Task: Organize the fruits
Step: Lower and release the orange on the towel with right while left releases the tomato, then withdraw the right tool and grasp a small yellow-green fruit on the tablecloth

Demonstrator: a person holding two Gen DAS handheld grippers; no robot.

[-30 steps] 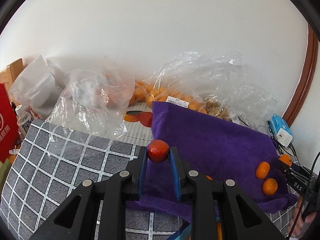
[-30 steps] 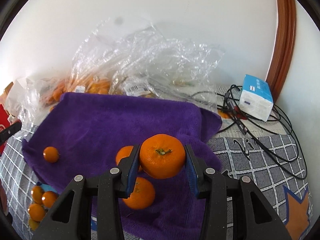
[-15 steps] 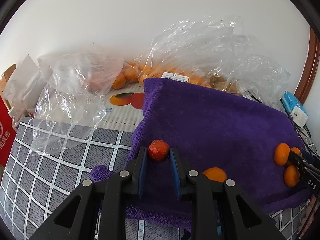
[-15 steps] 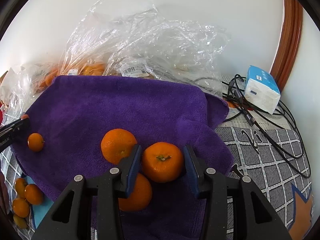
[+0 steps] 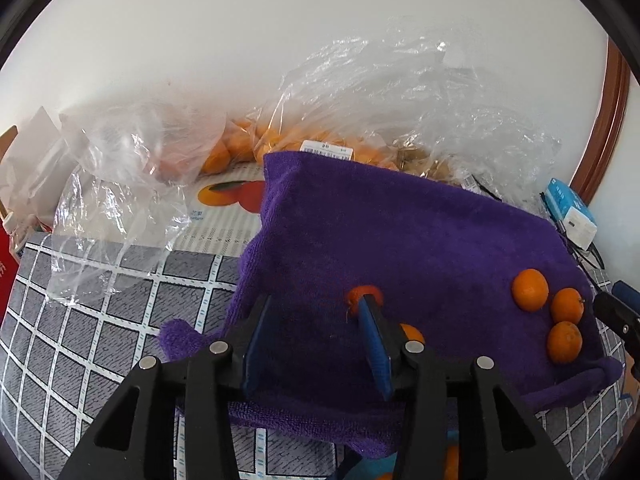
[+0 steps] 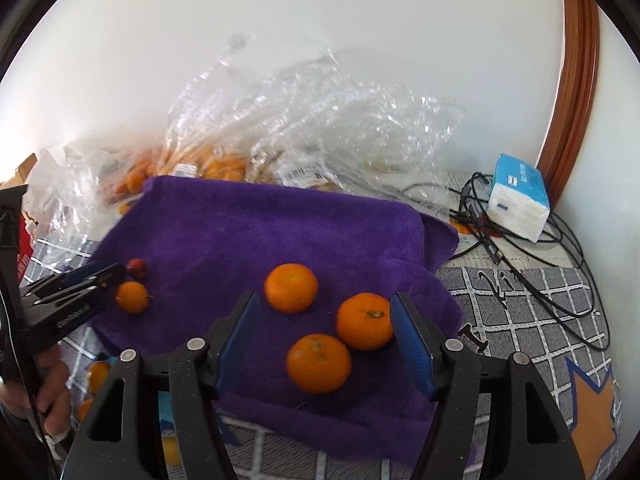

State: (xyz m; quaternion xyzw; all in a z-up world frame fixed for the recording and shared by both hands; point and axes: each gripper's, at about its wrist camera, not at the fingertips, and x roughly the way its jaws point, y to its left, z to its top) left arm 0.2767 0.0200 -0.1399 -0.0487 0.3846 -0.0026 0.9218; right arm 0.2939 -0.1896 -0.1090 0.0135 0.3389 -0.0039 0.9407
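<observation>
Three mandarins lower centre on towel | right gripper jaws just opened, none clamped | left gripper likewise, empty | round, soft-skinned, light: grasp across middle

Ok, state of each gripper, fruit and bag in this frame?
left gripper: open, just released
small red fruit: lying on purple towel
right gripper: open, just released
three mandarins: loose on towel, clustered
plastic bags: crumpled, open behind towel
</observation>
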